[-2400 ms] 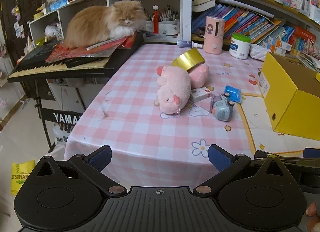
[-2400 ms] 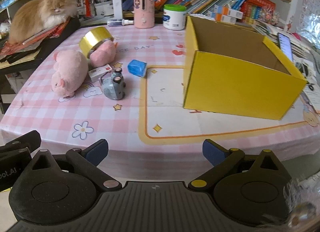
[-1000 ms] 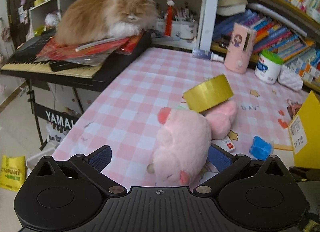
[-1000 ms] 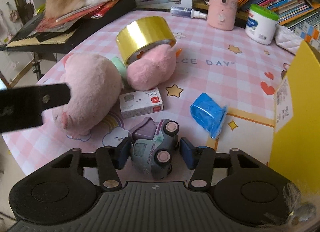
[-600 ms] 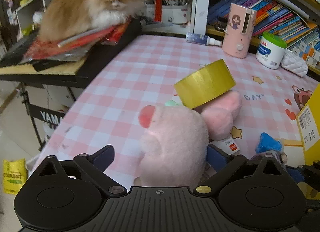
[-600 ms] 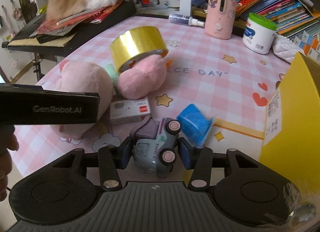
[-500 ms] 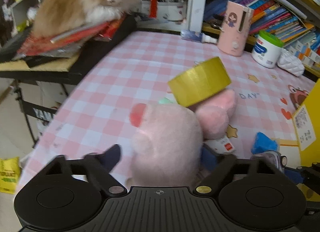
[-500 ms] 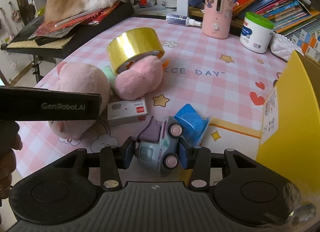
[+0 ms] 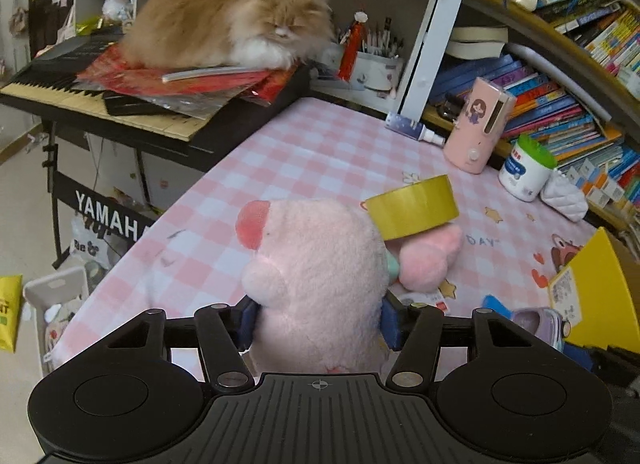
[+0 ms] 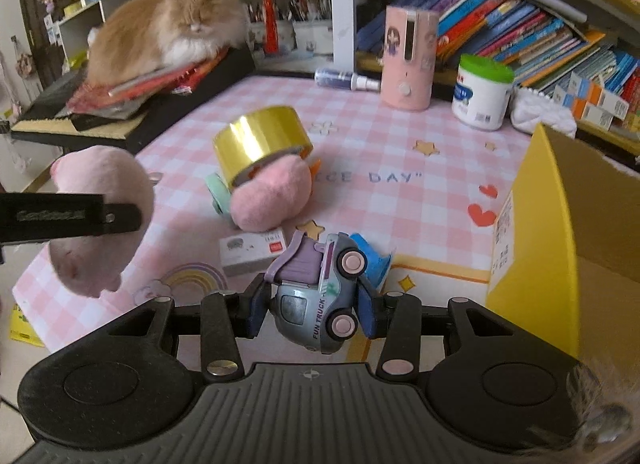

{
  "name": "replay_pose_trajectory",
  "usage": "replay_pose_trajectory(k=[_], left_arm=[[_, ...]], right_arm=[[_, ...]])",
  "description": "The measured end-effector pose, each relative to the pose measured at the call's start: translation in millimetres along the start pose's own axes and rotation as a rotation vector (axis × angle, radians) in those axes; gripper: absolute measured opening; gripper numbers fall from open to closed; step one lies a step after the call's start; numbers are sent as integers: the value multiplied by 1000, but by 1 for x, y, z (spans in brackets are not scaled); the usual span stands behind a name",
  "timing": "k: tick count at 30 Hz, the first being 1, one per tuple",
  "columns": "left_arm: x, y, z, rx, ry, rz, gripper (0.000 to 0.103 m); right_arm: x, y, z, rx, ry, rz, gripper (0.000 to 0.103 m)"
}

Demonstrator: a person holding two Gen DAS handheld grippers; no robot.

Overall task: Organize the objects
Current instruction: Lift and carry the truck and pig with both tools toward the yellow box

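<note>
Pig plush (image 9: 316, 280) lifted — left tool (image 9: 318, 318) hides its underside.

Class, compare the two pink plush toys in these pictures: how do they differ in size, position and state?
The pink plush pig is the larger; the round pink plush is smaller. The pig is clamped in the left gripper and looks lifted off the table; the round plush lies on it. The round plush has a gold tape roll leaning on top; the pig bears nothing. Both are soft, fuzzy and pink.

Crowded bookshelves (image 9: 560, 76) behind pink checked table (image 9: 304, 152); keyboard (image 9: 100, 92) left.
</note>
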State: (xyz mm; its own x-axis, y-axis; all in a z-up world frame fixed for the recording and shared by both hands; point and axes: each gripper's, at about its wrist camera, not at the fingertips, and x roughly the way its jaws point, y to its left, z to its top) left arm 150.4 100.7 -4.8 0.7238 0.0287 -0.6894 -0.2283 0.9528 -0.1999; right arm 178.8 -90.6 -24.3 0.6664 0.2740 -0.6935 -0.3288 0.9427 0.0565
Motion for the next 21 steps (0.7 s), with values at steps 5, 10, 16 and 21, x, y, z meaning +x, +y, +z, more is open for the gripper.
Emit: replay_pose_trajectory(k=[5,10,16,21], left_arm=[[-19,7,-15,5,13,-37,57],[-41,12,-28,29,4,-69,57],[-65,17,-46,51,4,-111,57],[-85,16,-62,84,9,-152,57]], right_arm=[[-20,7,-8,-6,-20,2,42],[-36,13,-19,22,-13,-9,42],[-59,25,-36,39,-14,-18,42],[-78,32,-54,65,-10,-32,42]])
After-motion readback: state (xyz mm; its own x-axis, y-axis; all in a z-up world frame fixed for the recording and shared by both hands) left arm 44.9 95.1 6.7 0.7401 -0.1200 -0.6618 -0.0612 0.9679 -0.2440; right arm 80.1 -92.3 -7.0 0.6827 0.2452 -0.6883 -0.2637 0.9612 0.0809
